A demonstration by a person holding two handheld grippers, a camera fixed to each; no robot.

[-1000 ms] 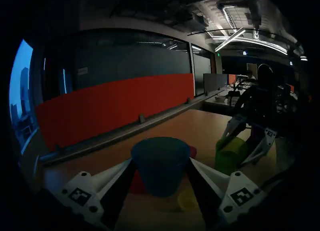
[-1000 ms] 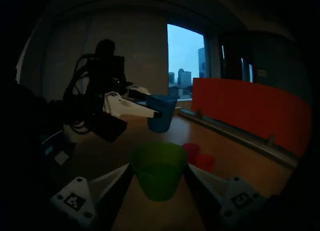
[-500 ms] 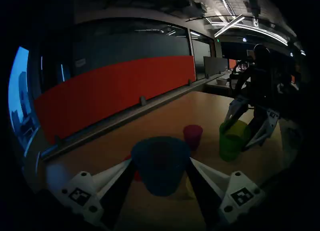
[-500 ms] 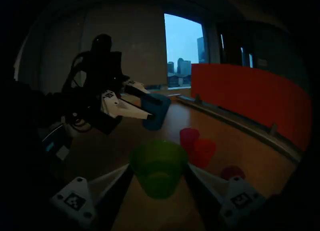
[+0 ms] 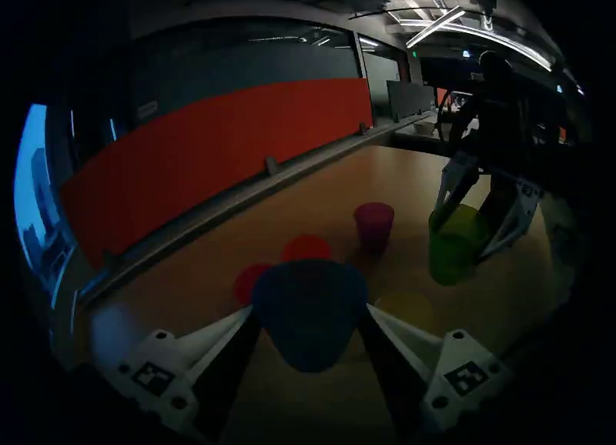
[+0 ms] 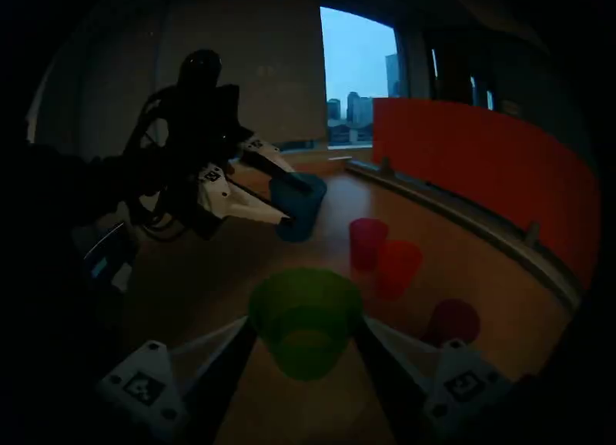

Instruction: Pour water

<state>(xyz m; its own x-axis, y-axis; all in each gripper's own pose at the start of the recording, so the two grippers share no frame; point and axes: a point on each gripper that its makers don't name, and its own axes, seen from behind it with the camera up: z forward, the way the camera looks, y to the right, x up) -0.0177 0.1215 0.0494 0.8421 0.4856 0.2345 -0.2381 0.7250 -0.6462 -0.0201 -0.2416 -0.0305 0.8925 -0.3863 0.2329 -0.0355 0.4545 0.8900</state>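
In the left gripper view my left gripper is shut on a blue cup, held above the wooden table. Farther off to the right, the right gripper grips a green cup. In the right gripper view my right gripper is shut on the green cup, which has a little liquid in its bottom. Beyond it the left gripper holds the blue cup upright, low over the table.
A magenta cup, a red cup and a second red cup stand on the table; they appear too as the magenta cup, the red cup and a dark red cup. A red partition lines the table's far edge.
Both cameras have tipped downward, bringing more table and the loose cups into view. The blue cup has come lower toward the table. Both grips are unchanged.
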